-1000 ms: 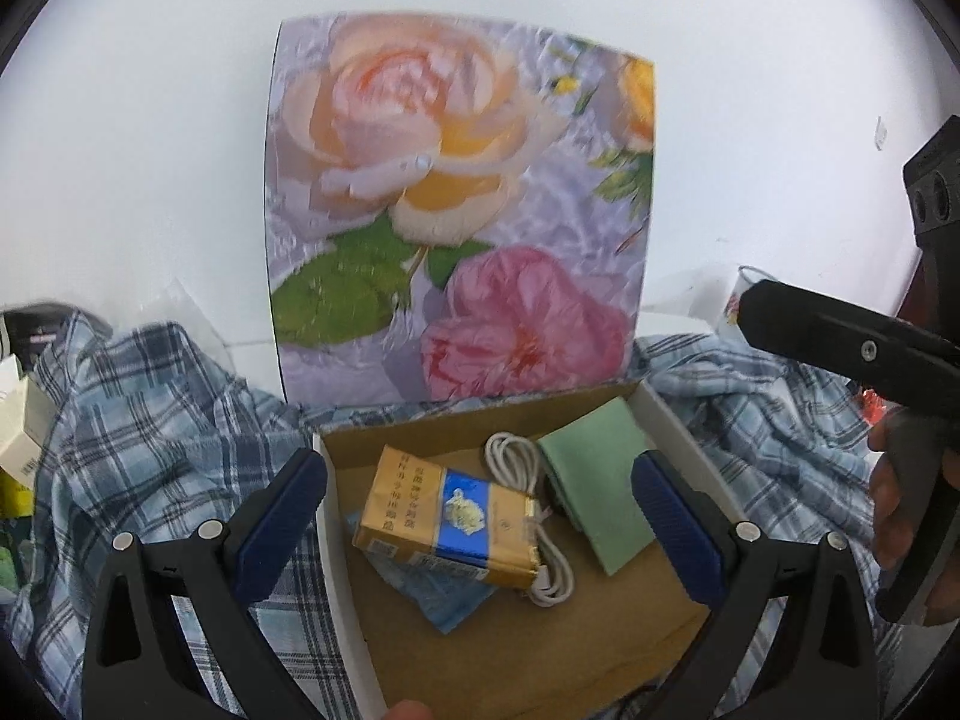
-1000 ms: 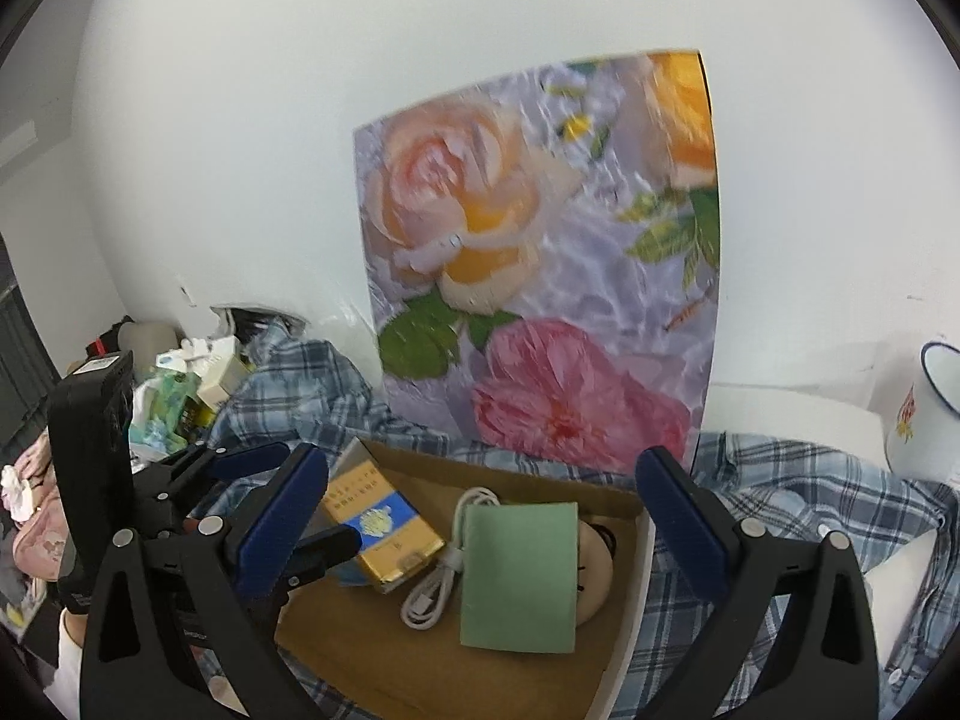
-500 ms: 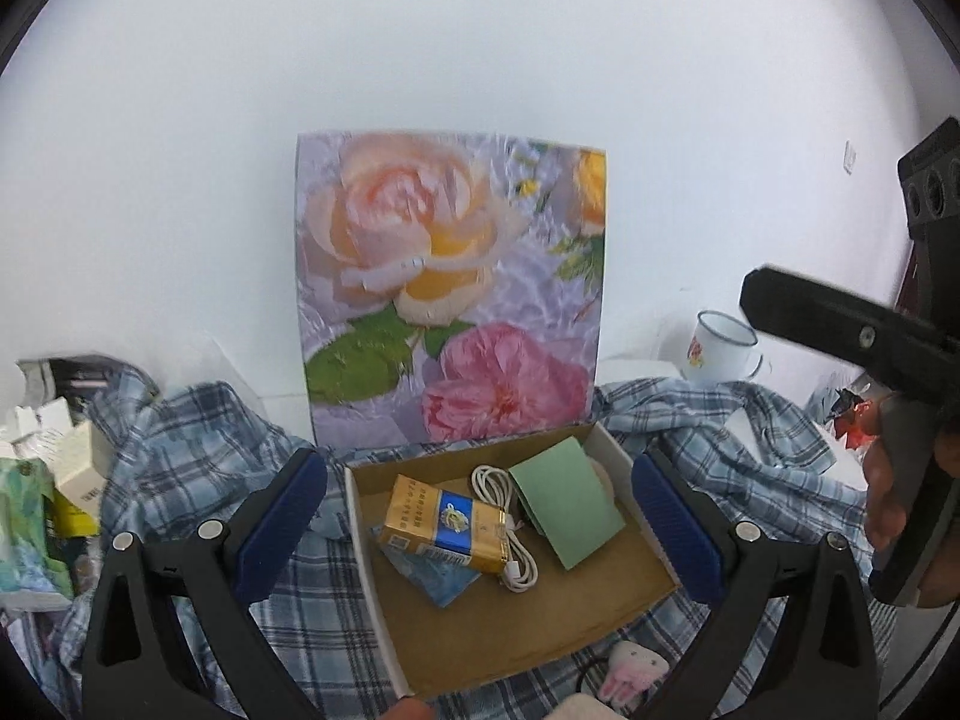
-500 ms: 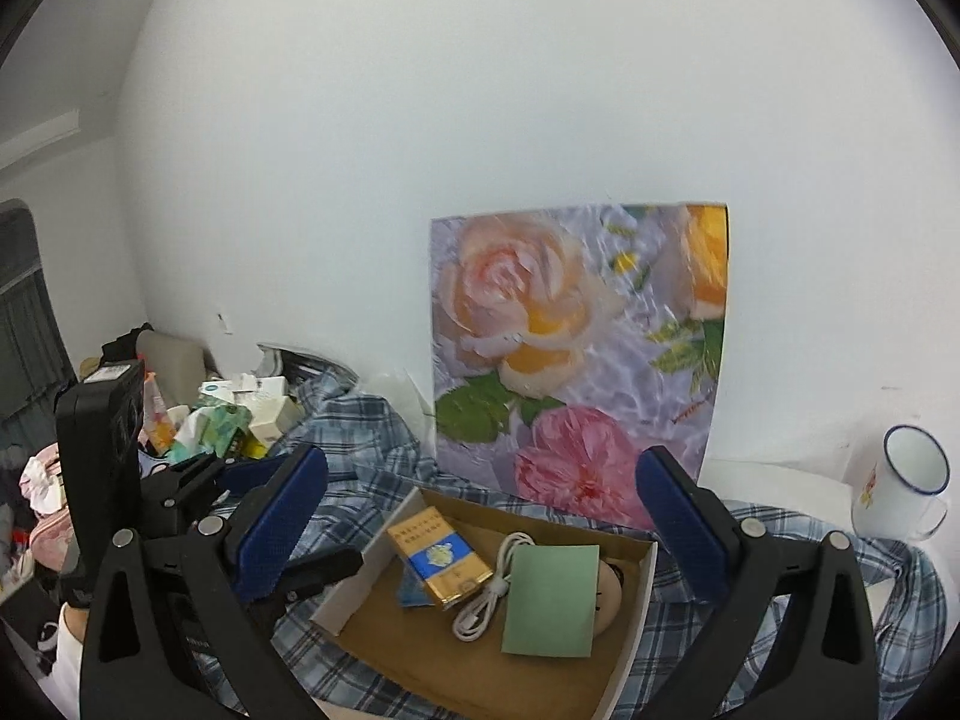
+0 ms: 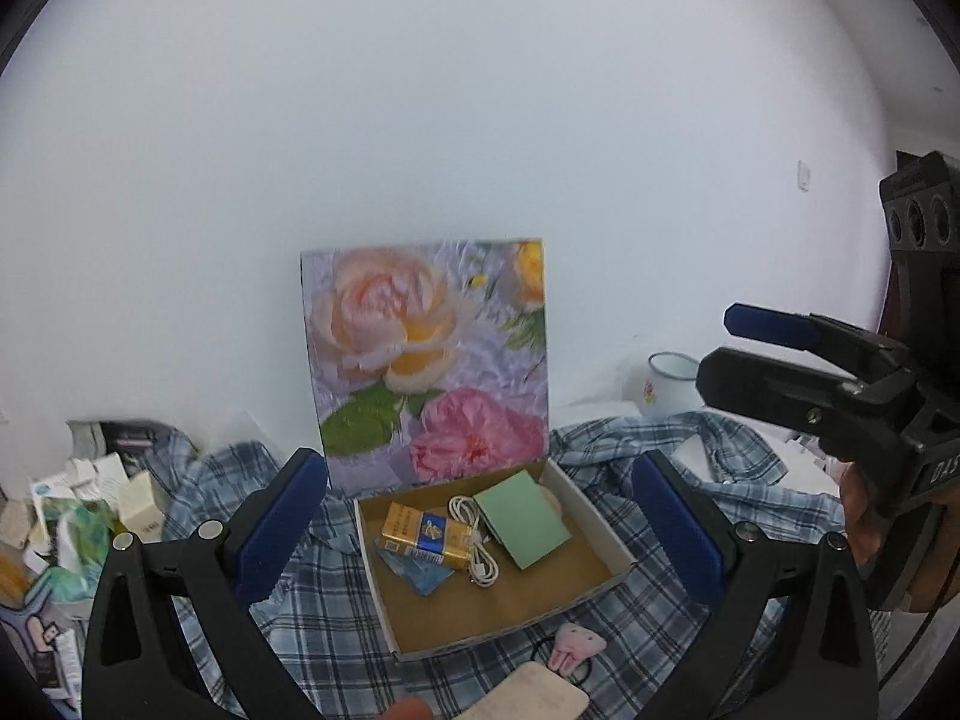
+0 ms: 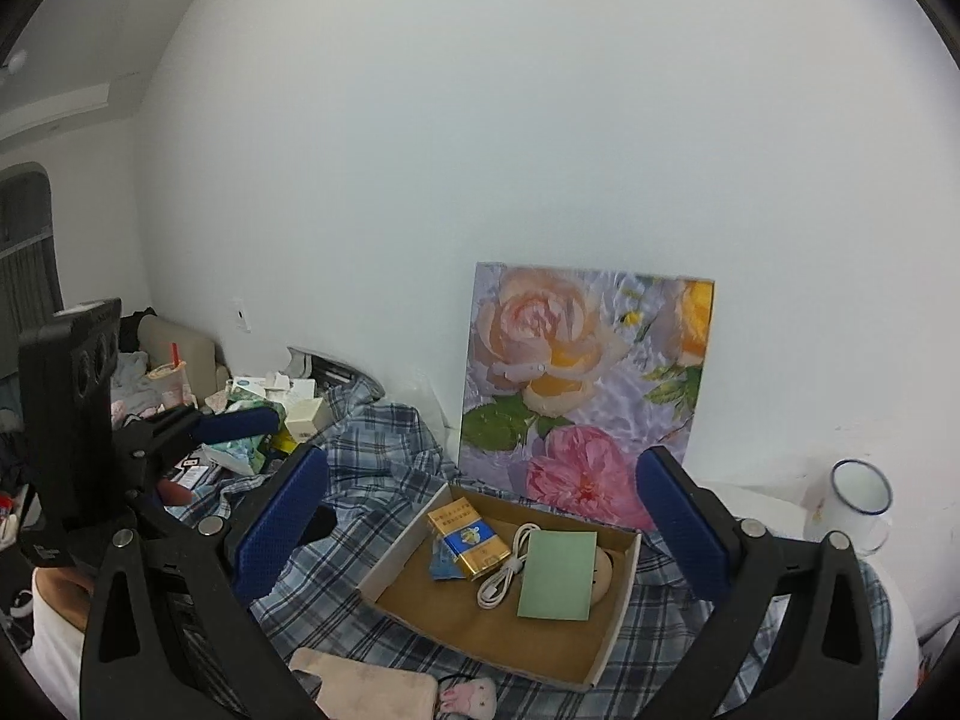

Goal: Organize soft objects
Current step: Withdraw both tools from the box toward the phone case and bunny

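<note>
The tabletop (image 6: 762,501) stands against a plain white wall (image 6: 480,120) and is draped with a blue plaid cloth (image 5: 312,600). A flower picture (image 5: 429,360) leans upright against the wall, directly behind an open cardboard box (image 5: 600,522). The box holds a yellow-and-blue packet (image 5: 426,535), a coiled white cable (image 5: 474,534), a green card (image 5: 523,519) and a blue scrap (image 5: 420,576) partly under the packet. In the right wrist view a pale round object (image 6: 603,573) shows from under the card. A white enamel mug (image 6: 858,507) stands near the wall, to the right of the picture. Small cartons and packets form a clutter pile (image 6: 270,420) at the left end.

Soft items lie on the cloth in front of the box, outside it: a pink plush bunny (image 5: 573,648) attached to a dark hair tie, and a beige pad (image 5: 534,696) just beside it.

The left tongs (image 5: 480,528) are spread wide, above the cloth, with the box between the blue pads; they hold and touch nothing. The right tongs (image 6: 483,531) are likewise spread wide and empty, and frame the box.
</note>
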Available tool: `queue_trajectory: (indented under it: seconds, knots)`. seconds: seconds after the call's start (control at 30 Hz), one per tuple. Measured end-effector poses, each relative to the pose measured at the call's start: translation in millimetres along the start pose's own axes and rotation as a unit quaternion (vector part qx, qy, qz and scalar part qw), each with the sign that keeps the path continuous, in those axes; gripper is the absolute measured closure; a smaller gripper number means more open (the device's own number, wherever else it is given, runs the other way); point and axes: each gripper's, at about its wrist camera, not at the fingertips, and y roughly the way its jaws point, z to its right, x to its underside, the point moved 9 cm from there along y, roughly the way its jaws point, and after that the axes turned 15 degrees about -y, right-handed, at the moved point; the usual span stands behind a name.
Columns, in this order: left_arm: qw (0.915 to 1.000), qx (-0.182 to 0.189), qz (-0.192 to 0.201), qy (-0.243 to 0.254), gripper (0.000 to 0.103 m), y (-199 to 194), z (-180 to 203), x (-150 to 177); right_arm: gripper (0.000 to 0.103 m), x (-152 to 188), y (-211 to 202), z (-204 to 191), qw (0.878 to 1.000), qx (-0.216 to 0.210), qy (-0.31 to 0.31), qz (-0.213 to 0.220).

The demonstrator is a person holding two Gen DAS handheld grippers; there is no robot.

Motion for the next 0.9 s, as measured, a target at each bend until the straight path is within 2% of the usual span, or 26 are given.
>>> queue_trajectory:
  seconds: [0.17,0.5,0.9]
  knots:
    - [0.9999,0.003,0.014,-0.007,0.0,-32,8,-3,0.0,-8,-31,-11,1.0,0.01,-0.002,0.015]
    - [0.9991,0.025,0.012,-0.031,0.0,-70,5,14,0.0,3,-73,-37,0.999,0.029,-0.015,0.015]
    - [0.9989,0.041,-0.013,-0.02,0.0,-76,8,34,0.0,28,-79,-56,1.0,0.022,-0.013,0.0]
